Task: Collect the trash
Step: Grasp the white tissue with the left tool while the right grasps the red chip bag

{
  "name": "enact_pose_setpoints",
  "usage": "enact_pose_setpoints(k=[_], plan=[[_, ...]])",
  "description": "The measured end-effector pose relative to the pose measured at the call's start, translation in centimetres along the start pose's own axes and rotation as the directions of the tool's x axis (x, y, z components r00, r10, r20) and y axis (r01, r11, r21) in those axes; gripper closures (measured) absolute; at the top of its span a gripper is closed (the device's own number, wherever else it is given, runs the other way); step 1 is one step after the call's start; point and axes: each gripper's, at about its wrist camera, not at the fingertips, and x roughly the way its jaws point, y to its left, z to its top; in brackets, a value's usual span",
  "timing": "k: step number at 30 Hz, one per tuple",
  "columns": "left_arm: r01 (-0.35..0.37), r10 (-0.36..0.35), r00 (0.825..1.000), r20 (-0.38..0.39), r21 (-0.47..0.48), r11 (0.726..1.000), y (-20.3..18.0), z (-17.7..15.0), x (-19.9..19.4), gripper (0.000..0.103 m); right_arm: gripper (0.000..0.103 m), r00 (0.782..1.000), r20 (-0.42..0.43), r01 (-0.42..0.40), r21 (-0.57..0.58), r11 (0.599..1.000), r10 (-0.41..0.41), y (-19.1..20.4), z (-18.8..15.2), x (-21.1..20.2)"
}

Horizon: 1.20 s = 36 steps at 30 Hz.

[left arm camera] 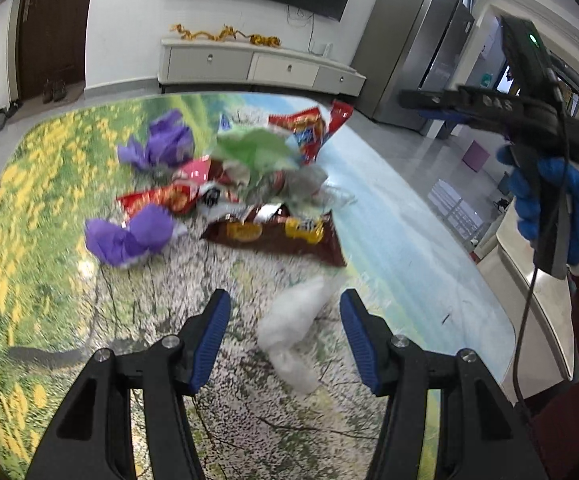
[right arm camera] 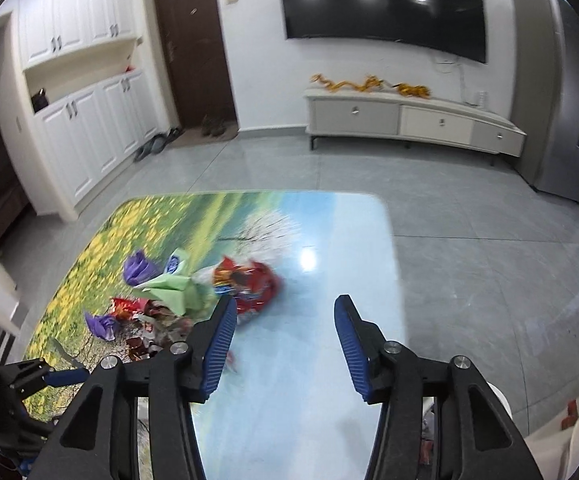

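A pile of trash lies on the landscape-printed table (left arm camera: 29,208): two purple paper wads (left arm camera: 129,236), a green sheet (left arm camera: 253,148), red snack bags (left arm camera: 309,128) and a brown snack bag (left arm camera: 281,236). Closer in lies a white crumpled wad (left arm camera: 293,320), between the fingers of my left gripper (left arm camera: 285,300), which is open with both pads clear of it. My right gripper (right arm camera: 285,304) hangs open over bare blue tabletop (right arm camera: 329,240), nothing between its fingers. A crumpled red wrapper (right arm camera: 249,284) lies just beyond its left fingertip, beside the green sheet (right arm camera: 173,288).
A blue-gloved hand (left arm camera: 549,196) holds the other gripper above the table's right edge. A white container rim (right arm camera: 501,396) shows below the table's near right corner. Grey tiled floor (right arm camera: 469,260), a TV cabinet (right arm camera: 409,120) and a steel fridge (left arm camera: 409,52) surround the table.
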Motion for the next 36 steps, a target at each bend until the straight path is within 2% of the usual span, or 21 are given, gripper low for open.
enact_pose_setpoints(k=[3, 7, 13, 15, 20, 22, 24, 25, 28, 36], plan=[[0.012, -0.012, 1.000, -0.012, -0.006, 1.000, 0.3, -0.6, 0.6, 0.048, 0.038, 1.000, -0.020, 0.014, -0.055, 0.998, -0.015, 1.6, 0.4, 2.1], [0.023, -0.023, 1.000, -0.021, -0.002, 1.000, 0.2, -0.6, 1.2, 0.054, 0.034, 0.999, -0.040, 0.032, -0.112, 0.993, -0.036, 3.1, 0.9, 5.2], [0.023, -0.022, 0.999, -0.045, 0.019, 1.000, -0.3, -0.6, 2.2, 0.064, 0.032, 0.997, -0.052, 0.049, -0.141, 0.989, -0.057, 4.0, 1.4, 8.8], [0.025, -0.024, 0.998, -0.054, 0.017, 1.000, -0.3, -0.7, 2.6, 0.071, 0.032, 0.997, -0.058, 0.044, -0.141, 0.989, -0.053, 4.2, 1.4, 9.7], [0.026, -0.025, 0.998, -0.054, 0.016, 1.000, -0.3, -0.6, 2.7, 0.077, 0.033, 0.994, -0.083, 0.061, -0.139, 0.988, -0.073, 4.1, 1.0, 11.6], [0.026, -0.026, 0.998, -0.052, 0.014, 1.000, -0.3, -0.7, 2.6, 0.079, 0.048, 0.993, -0.091, 0.064, -0.131, 0.989, -0.076, 3.8, 0.8, 12.1], [0.028, -0.028, 0.999, -0.044, 0.002, 1.000, -0.3, -0.8, 2.5, 0.082, 0.056, 0.994, -0.089, 0.058, -0.122, 0.991, -0.069, 3.3, 0.7, 12.1], [0.028, -0.028, 0.999, -0.039, -0.005, 1.000, -0.3, -0.8, 2.4, 0.082, 0.073, 0.995, -0.086, 0.044, -0.120, 0.992, -0.055, 3.2, 0.7, 11.9], [0.023, -0.024, 0.999, -0.025, -0.029, 0.999, -0.2, -0.9, 2.0, 0.083, 0.078, 0.997, -0.079, 0.015, -0.118, 0.993, -0.025, 2.9, 0.5, 11.2], [0.014, -0.013, 1.000, 0.006, -0.076, 0.997, -0.8, -0.8, 0.4, 0.083, 0.082, 0.996, -0.030, -0.090, -0.057, 0.994, 0.088, 1.6, -0.5, 6.9]])
